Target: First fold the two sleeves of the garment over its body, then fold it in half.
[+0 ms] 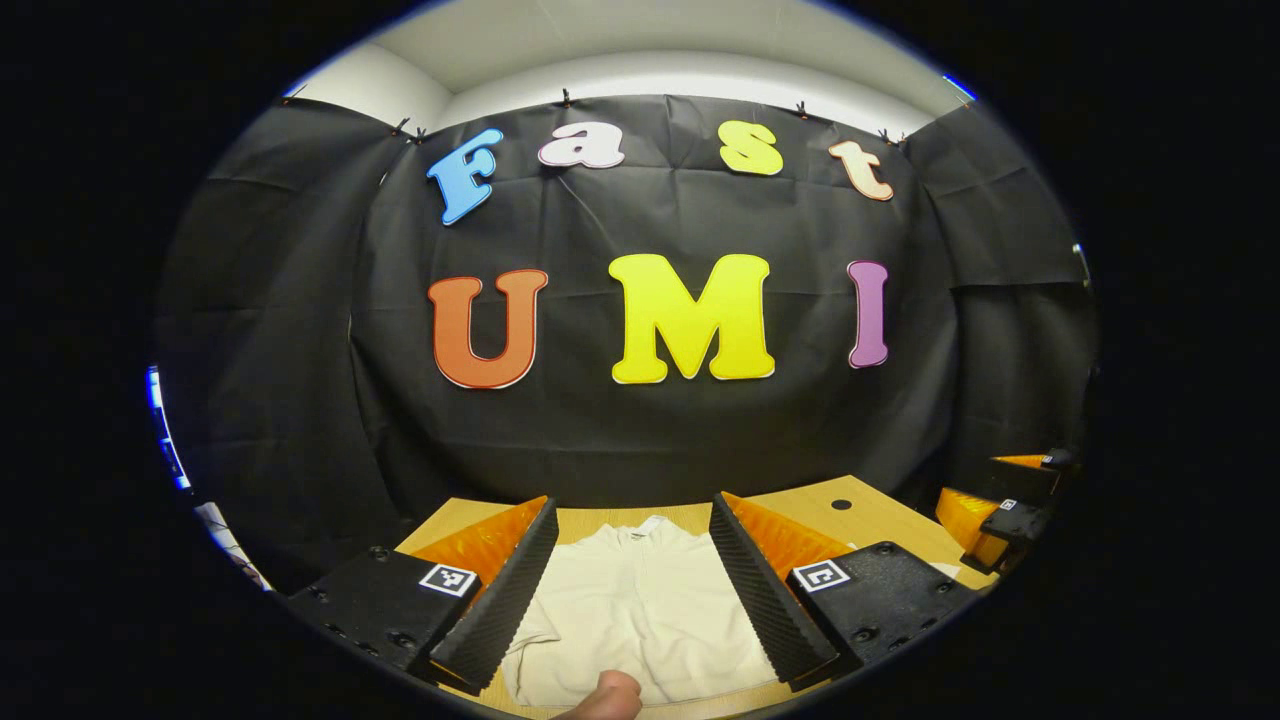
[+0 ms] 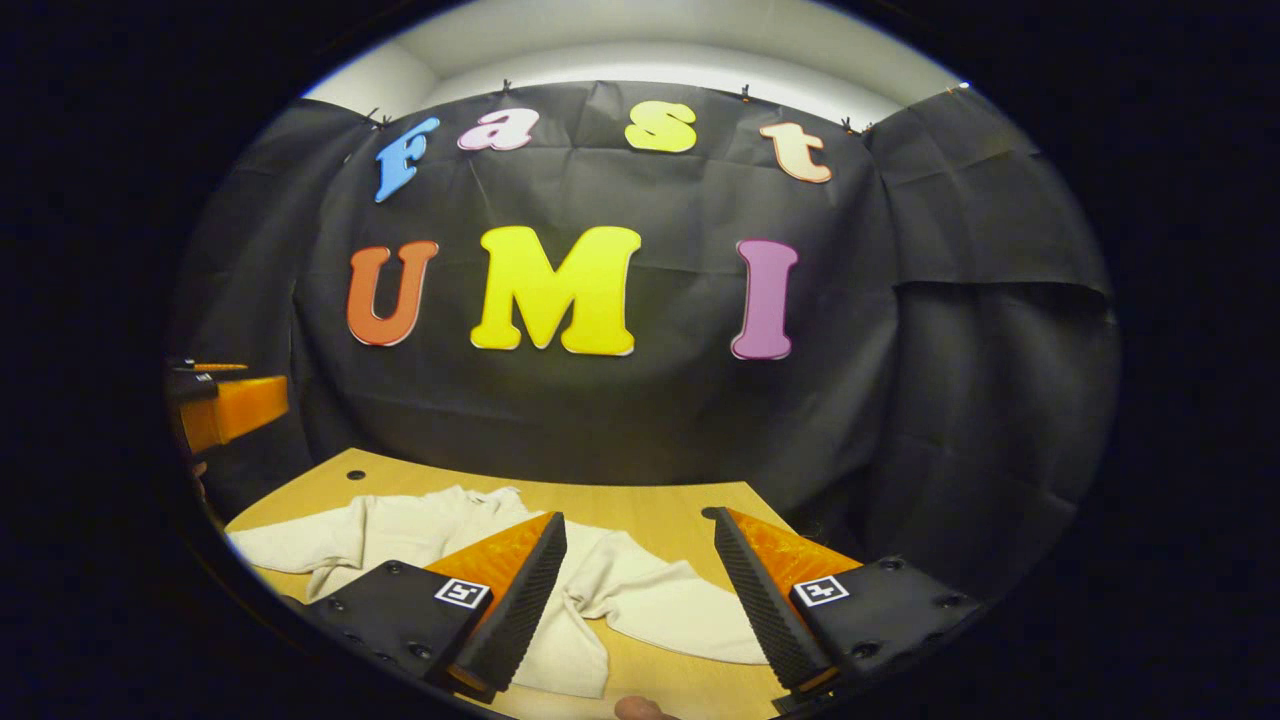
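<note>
A cream garment (image 1: 640, 610) lies flat on the wooden table (image 1: 870, 515), its collar toward the far wall. My left gripper (image 1: 632, 590) hovers open above its body, one finger on each side of it. In the right gripper view the same garment (image 2: 440, 530) spreads to the left, with one sleeve (image 2: 670, 610) stretched out toward the right. My right gripper (image 2: 640, 600) is open over that sleeve, nothing held. The right gripper (image 1: 1010, 510) also shows at the far right of the left gripper view, and the left gripper (image 2: 225, 400) at the left edge of the right gripper view.
The table (image 2: 640, 510) ends at the black cloth wall close behind the garment. Small round holes (image 1: 841, 504) mark the tabletop near its far corners. A fingertip (image 1: 605, 695) shows at the bottom edge of the left gripper view.
</note>
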